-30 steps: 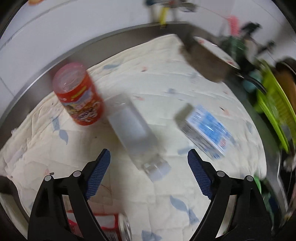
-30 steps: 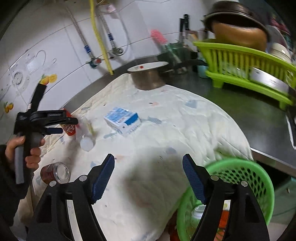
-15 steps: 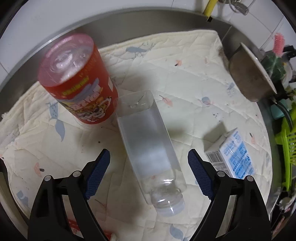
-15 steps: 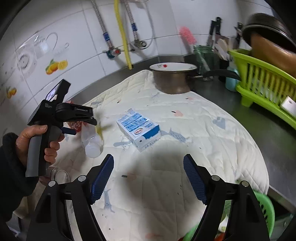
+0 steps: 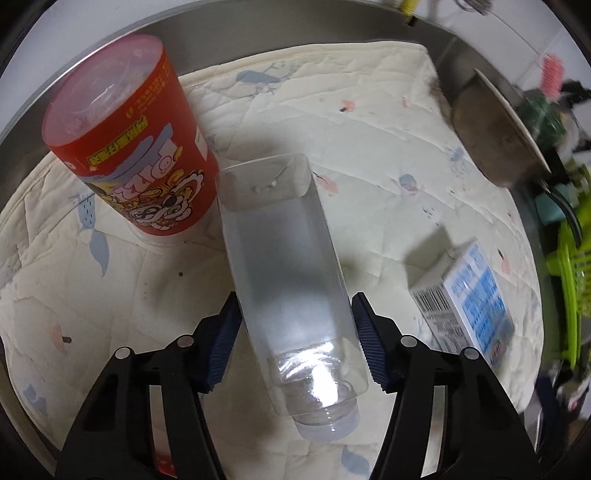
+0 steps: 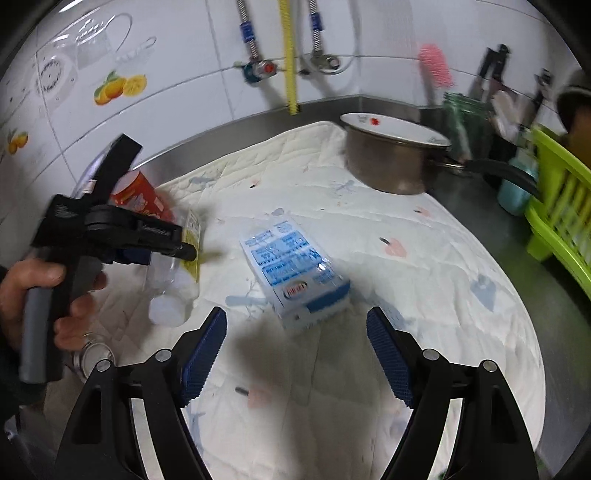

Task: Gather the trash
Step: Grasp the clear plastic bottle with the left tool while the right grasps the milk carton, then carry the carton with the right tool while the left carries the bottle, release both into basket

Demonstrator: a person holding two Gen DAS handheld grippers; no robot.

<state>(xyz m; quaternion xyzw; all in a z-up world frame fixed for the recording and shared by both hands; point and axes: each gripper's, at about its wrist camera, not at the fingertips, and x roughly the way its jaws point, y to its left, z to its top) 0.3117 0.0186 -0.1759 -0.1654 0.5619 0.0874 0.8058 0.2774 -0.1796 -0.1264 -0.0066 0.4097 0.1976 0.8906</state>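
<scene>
a white tiled wall (image 6: 192,96) runs behind a steel counter (image 6: 476,206), with orange fruit stickers (image 6: 120,88) on the tiles. braided hoses (image 6: 246,33) and a yellow hose (image 6: 290,55) hang down to the counter's back edge. a cream quilted cloth (image 6: 406,266) covers most of the counter. a steel pot (image 6: 388,158) stands at its far corner, and a green dish rack (image 6: 561,206) sits at the counter's right end.
</scene>
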